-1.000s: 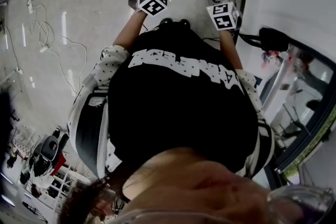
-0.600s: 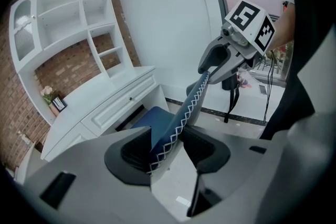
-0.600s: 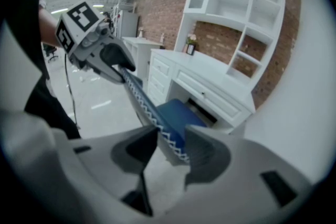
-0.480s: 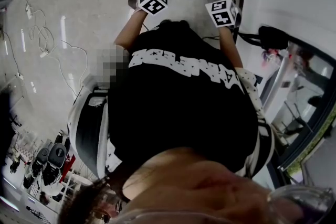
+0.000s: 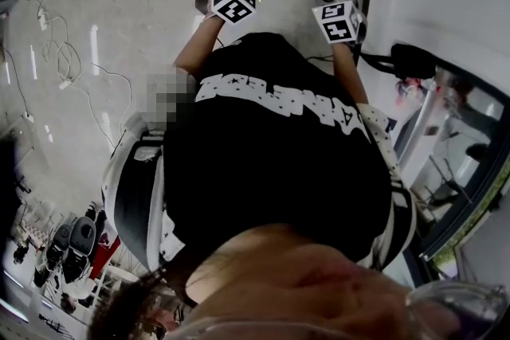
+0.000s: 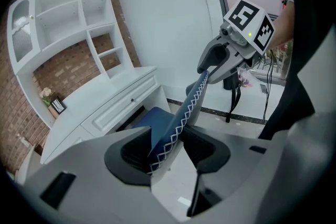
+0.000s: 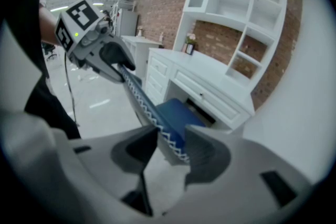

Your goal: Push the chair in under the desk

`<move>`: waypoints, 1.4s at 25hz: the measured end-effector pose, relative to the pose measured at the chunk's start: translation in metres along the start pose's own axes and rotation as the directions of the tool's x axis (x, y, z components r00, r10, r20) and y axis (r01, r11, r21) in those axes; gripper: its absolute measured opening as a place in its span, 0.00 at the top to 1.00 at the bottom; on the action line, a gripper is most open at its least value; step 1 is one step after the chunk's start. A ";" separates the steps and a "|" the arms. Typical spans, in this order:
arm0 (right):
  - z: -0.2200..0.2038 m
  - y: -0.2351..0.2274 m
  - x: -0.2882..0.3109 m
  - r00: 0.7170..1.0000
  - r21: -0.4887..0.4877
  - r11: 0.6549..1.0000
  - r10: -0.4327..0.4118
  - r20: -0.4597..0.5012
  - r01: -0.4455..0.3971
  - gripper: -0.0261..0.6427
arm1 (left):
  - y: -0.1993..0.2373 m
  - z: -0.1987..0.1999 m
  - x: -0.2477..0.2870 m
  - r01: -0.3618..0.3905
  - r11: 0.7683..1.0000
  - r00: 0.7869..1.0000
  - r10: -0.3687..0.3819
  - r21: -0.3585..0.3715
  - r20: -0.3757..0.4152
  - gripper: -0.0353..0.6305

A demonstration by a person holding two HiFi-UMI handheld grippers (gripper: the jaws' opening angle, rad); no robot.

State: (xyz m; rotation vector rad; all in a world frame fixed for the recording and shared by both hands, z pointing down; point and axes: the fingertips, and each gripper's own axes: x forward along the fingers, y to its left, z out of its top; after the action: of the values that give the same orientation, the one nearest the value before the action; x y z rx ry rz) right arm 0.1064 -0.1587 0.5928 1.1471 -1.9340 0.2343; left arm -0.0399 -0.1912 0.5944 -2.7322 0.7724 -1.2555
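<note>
Left tongs (image 6: 167,150) and right tongs (image 7: 170,147) each pinch the blue chair (image 6: 190,104) by its backrest

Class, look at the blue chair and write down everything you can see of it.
The chair is blue and looks upholstered, with white zigzag stitching along the edge of its back. The left hand-held gripper clamps the top of the back near one end and the right hand-held gripper clamps it near the other. Its padded seat points toward the white desk, with its front at the knee opening. The legs are not in view.
</note>
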 end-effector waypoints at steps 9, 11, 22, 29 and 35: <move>0.005 -0.003 0.012 1.000 -0.003 1.000 -0.005 -0.006 0.005 0.70 | 0.010 -0.004 0.007 0.008 1.000 1.000 -0.008 0.000 0.001 0.62; 0.007 -0.003 0.011 1.000 -0.007 1.000 -0.007 -0.003 0.007 0.70 | 0.011 -0.004 0.007 0.010 1.000 1.000 -0.010 0.000 0.002 0.62; 0.006 -0.011 0.015 1.000 -0.010 1.000 -0.010 -0.006 0.010 0.70 | 0.014 0.002 0.010 0.004 1.000 1.000 -0.004 0.003 0.004 0.62; 0.010 -0.016 0.017 1.000 -0.010 1.000 -0.010 -0.005 0.009 0.70 | 0.019 0.005 0.013 0.000 1.000 1.000 0.000 0.003 0.004 0.62; 0.012 -0.021 0.018 1.000 -0.009 1.000 -0.013 -0.004 0.013 0.70 | 0.022 0.009 0.016 -0.006 1.000 1.000 0.006 0.008 0.003 0.62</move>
State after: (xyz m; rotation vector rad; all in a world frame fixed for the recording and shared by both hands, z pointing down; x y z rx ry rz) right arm 0.1121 -0.1880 0.5941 1.1518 -1.9212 0.2203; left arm -0.0339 -0.2189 0.5951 -2.7235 0.7731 -1.2497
